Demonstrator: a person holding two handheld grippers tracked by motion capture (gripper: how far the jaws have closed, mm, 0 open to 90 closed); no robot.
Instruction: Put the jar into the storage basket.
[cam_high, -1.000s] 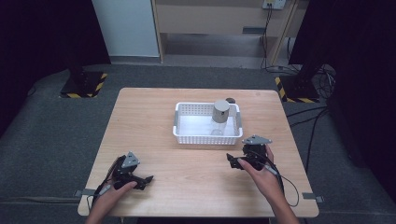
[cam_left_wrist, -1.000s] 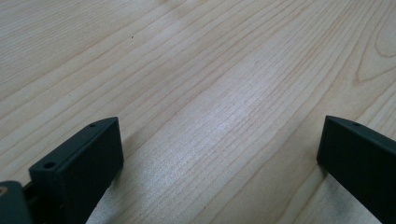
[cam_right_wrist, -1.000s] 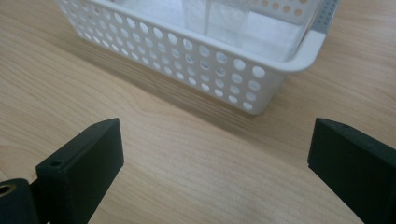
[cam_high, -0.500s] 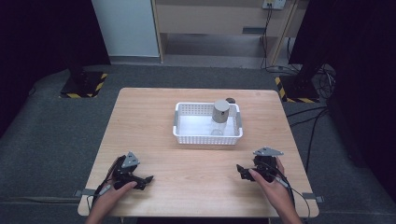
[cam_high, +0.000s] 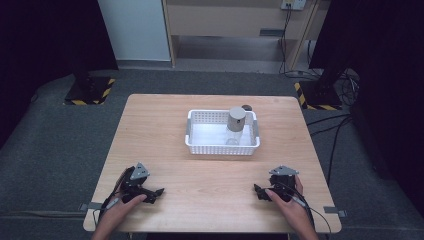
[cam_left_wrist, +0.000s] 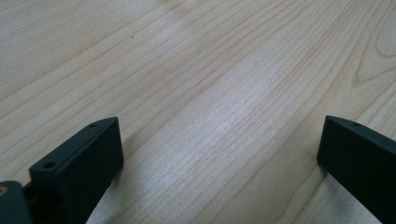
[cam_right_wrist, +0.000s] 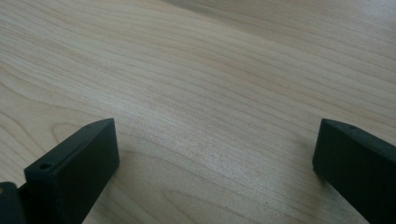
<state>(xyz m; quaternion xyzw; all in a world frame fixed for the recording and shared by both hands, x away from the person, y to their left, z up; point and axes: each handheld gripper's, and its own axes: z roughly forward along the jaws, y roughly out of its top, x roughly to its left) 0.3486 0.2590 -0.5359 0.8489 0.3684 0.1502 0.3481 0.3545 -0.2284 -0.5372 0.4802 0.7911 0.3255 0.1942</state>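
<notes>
I am counting two tools, one basket, one canister and one small dark object on a single wooden surface (cam_high: 210, 175). I am holding my left tool (cam_high: 155, 192) at the near left corner of the surface, its jaws pointing toward the centre, and my left hand (cam_high: 122, 202) is wrapping its body. In the left gripper view this tool (cam_left_wrist: 219, 154) is standing wide, with bare wood grain lying between the two black jaws and nothing gripped. I am holding my right tool (cam_high: 257, 190) at the near right corner, jaws pointing inward toward the left one, with my right hand (cam_high: 287, 200) on its body. In the right gripper view this tool (cam_right_wrist: 215, 154) is likewise standing wide, with bare wood between the jaws. The two tools are lying well apart, each low over the surface. The white basket (cam_high: 197, 131) is sitting at the middle of the far half, with its long axis running left to right across the surface. The grey-capped canister (cam_high: 235, 125) is standing upright inside the basket, in its right portion, with its long axis vertical. The small dark object (cam_high: 246, 107) is lying just behind the basket's far right corner; I cannot tell what it is.
</notes>
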